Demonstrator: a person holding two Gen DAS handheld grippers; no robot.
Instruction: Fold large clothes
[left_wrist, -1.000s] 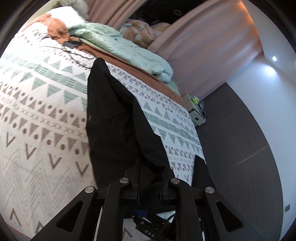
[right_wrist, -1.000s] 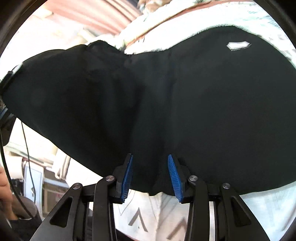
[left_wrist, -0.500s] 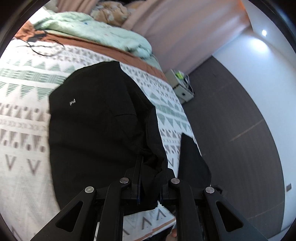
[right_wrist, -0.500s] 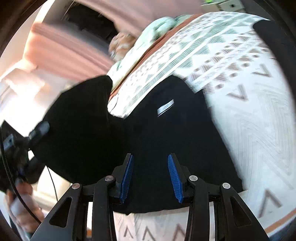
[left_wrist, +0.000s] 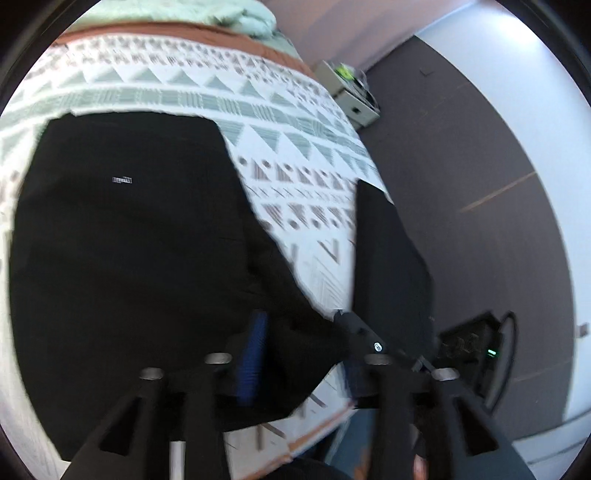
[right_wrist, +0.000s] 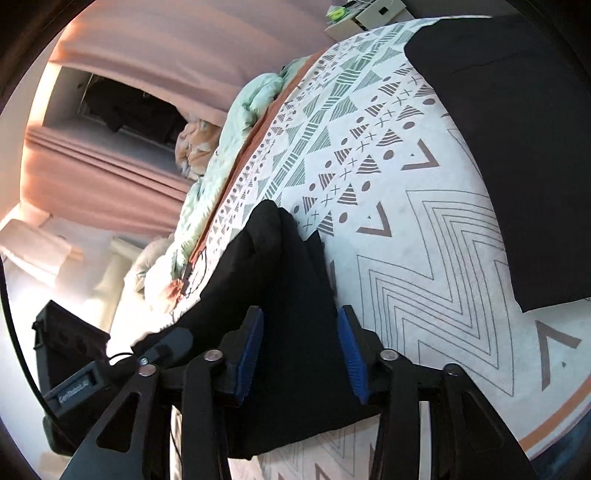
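A large black garment (left_wrist: 129, 240) with a small white label (left_wrist: 122, 180) lies spread on the patterned bedspread (left_wrist: 295, 133). My left gripper (left_wrist: 314, 350) hangs low over its near corner. Its jaws are opening, and the cloth lies loose between the blue pad (left_wrist: 255, 354) and the other finger. In the right wrist view a bunched black fold (right_wrist: 291, 280) sits between the blue pads (right_wrist: 251, 350) of my right gripper (right_wrist: 301, 347). Those jaws are opening too, and the pads no longer pinch the cloth. Another black part (right_wrist: 517, 147) lies flat at the far right.
A black strip of cloth (left_wrist: 388, 258) hangs at the bed's right edge over the dark floor (left_wrist: 461, 166). A mint duvet (right_wrist: 236, 125) and pink curtains (right_wrist: 147, 44) lie beyond the bed. A small white cabinet (left_wrist: 351, 99) stands by the wall. A black labelled device (right_wrist: 74, 387) with a cable sits at lower left.
Both grippers swung across and lowered the black garment onto the bedspread. The left jaws went from shut on the cloth to wide apart. The right jaws widened a little.
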